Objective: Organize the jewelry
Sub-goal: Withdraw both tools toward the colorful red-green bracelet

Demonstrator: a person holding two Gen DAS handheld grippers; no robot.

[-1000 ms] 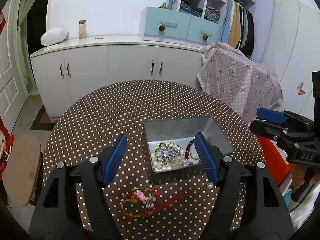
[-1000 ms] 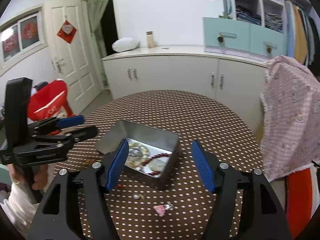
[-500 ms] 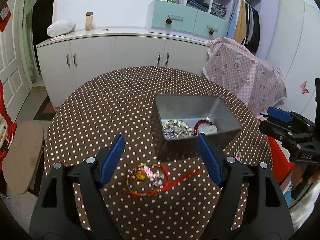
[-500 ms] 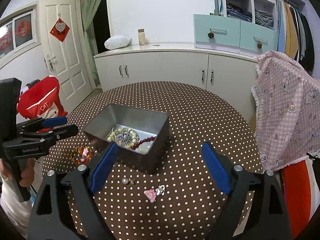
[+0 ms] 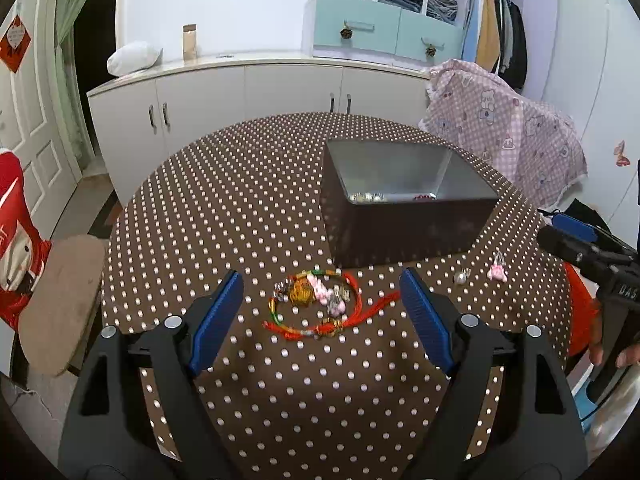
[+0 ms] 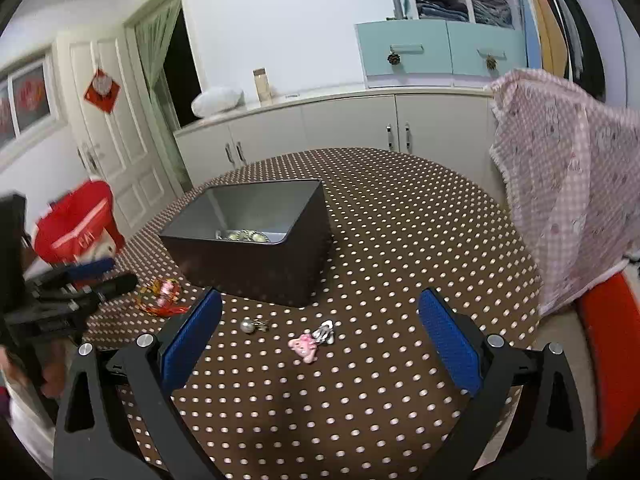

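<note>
1. Your left gripper (image 5: 322, 308) had its jaws spread wide, having just been opening further, with nothing pressed between the blue pads (image 5: 216, 322).
2. Seen past those pads lay the red cord bracelet (image 5: 316, 306) with its small charms, flat on the cloth and untouched, its loose red tail trailing toward the right pad.
3. Your right gripper (image 6: 320, 334) also stood with its jaws far apart, having just widened too, and gripped nothing.
4. Between its pads, on the cloth, lay a pink charm (image 6: 305, 346) touching a small silver clip (image 6: 325, 332), with a pearl earring (image 6: 250, 325) just to their left.
5. In the left wrist view the same pink charm (image 5: 497, 270) and pearl earring (image 5: 460, 277) sat to the right of the bracelet, near the table's right edge.
6. Just beyond the loose pieces stood the dark metal tin (image 5: 404, 220), open at the top, with beaded jewellery (image 6: 242, 235) lying on its floor; a red strand showed only as a sliver in the left view.
7. Everything rested on the round table (image 5: 224, 208) under a brown cloth with white dots.
8. Farther off stood the white cabinets (image 5: 224, 96), and to the right a pink patterned cloth (image 6: 568, 200) was draped over something I could not make out.
</note>
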